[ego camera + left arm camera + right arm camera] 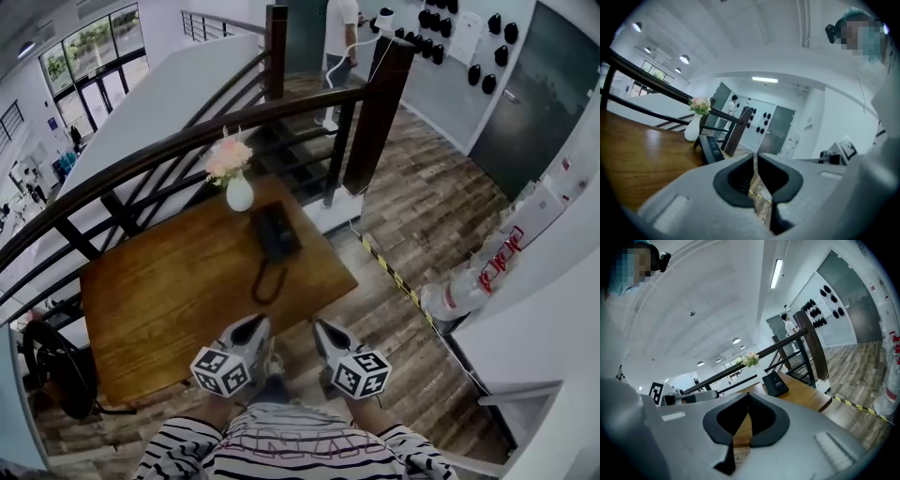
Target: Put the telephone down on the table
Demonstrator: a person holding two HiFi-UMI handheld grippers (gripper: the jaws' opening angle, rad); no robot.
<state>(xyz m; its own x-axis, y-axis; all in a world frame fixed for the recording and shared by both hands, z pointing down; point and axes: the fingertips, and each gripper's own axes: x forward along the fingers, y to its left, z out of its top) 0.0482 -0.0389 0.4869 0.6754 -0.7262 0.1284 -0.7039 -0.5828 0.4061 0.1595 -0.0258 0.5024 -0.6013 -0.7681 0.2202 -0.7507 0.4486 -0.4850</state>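
Both of your tools are clenched on nothing: the left gripper (pixel 757 157) has its jaws drawn together at the tips with only floor showing through the slit behind them, and the right gripper (pixel 747 397) has its jaws met the same way. You hold the pair side by side, close in front of your striped sleeves, just off the near edge of the wooden table (pixel 169 291). The black telephone (pixel 275 232) already lies on that table, well ahead of both tools and apart from them, toward the far edge, with its cord (pixel 265 281) looping back toward you. Just beyond the telephone stands a white vase (pixel 239 192) of pink flowers (pixel 228 157), and behind that the dark stair railing (pixel 187 141) runs across to a thick post (pixel 380 112). Nothing stands on the tabletop between your jaws and the telephone. Off to the right of the right tool, yellow-and-black tape (pixel 389 272) crosses the plank floor. A person (pixel 337 37) stands far off by the wall.
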